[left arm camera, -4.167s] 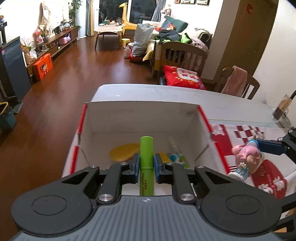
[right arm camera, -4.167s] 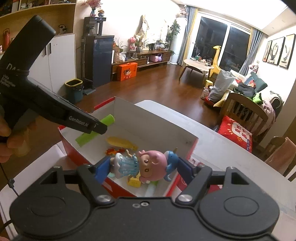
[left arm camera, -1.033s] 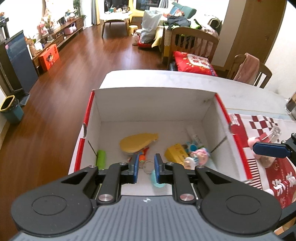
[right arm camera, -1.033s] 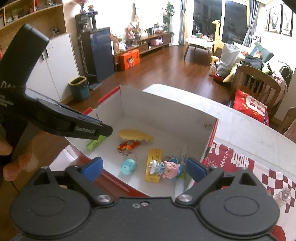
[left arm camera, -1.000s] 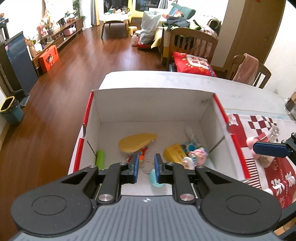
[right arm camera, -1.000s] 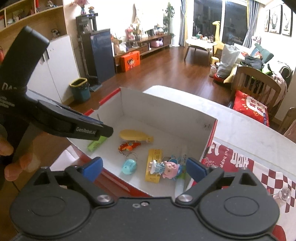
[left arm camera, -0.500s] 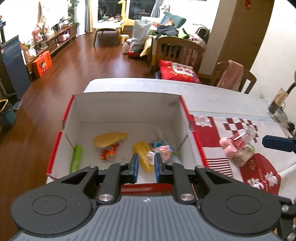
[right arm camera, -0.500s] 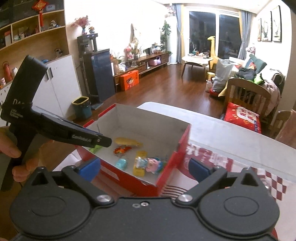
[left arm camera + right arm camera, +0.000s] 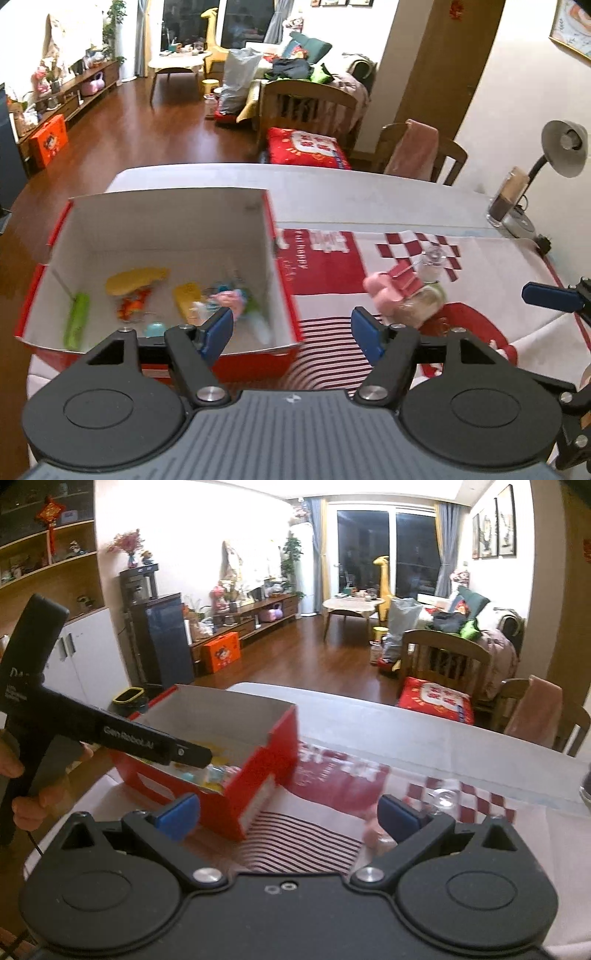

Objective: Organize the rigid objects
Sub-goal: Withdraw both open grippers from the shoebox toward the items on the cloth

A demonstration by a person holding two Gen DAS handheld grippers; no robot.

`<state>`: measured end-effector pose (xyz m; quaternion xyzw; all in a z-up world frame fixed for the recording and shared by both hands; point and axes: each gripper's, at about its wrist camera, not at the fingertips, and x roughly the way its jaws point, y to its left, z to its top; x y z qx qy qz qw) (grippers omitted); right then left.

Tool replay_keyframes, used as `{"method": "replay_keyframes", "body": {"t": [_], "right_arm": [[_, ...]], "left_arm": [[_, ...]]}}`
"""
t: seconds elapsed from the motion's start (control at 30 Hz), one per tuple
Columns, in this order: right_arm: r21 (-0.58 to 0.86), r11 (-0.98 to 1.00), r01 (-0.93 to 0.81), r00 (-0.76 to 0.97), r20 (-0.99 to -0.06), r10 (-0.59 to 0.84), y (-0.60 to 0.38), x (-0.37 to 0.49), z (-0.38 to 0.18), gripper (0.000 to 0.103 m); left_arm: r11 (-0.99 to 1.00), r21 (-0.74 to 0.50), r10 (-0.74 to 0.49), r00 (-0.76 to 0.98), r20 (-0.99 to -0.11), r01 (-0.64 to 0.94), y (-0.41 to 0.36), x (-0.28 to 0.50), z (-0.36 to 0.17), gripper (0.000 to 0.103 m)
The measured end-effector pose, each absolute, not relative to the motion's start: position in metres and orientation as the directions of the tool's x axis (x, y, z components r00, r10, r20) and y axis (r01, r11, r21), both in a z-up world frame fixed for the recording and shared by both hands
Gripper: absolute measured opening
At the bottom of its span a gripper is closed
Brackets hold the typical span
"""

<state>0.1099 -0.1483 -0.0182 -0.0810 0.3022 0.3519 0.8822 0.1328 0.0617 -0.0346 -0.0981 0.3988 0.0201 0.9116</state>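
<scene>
The box [image 9: 166,236] is set at the left end of the table [image 9: 369,195], open at the top, so that small things can be dropped in from above. Many are laid on its floor: a green tube [image 9: 77,319] by the left wall, a yellow toy [image 9: 135,280] near the middle, a yellow block [image 9: 187,297], a doll [image 9: 229,300] by the right wall, and a small blue thing [image 9: 155,328] close to the near wall. A red and white cloth [image 9: 332,266] is spread over the right part of the table, just beside the box.

Two things are left out on the cloth, well apart from the box: a pink toy [image 9: 384,291] and a jar [image 9: 428,297]. They are pressed close together, and the blur hides which one lies on top. It looks as if these are to be put away next.

The left gripper [image 9: 291,328] is held above the near right corner of the box. Its jaws are being opened and nothing is between them. The pink toy and the jar lie just past its right jaw, a little further from the near edge.

The right gripper [image 9: 288,810] is held wide and empty over the striped part of the cloth. The pink toy is seen only as a blur at its right jaw, so it cannot be told if it is touched. The box lies to its left.
</scene>
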Motion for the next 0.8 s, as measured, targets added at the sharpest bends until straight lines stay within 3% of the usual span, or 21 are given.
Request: {"method": "replay_keyframes", "body": {"t": [0.2, 0.57, 0.73, 0.8], "right_arm": [[0.040, 0.782, -0.622, 0.608, -0.605, 0.514, -0.187, 0.125, -0.031, 0.102], [0.029, 0.839, -0.544, 0.638, -0.635, 0.435, -0.252, 0.176, -0.052, 0.102], [0.033, 0.842, -0.539, 0.619, -0.662, 0.422, -0.265, 0.201, -0.065, 0.102], [0.031, 0.841, -0.540, 0.613, -0.670, 0.418, -0.266, 0.210, -0.071, 0.102]], "left_arm": [[0.985, -0.161, -0.072, 0.693, -0.717, -0.065, 0.025, 0.147, -0.042, 0.081], [0.983, -0.183, -0.122, 0.685, -0.719, -0.017, -0.041, 0.179, -0.078, 0.086], [0.984, -0.180, -0.133, 0.671, -0.730, -0.001, -0.070, 0.194, -0.095, 0.101], [0.984, -0.179, -0.134, 0.669, -0.731, 0.001, -0.079, 0.199, -0.101, 0.101]]}}
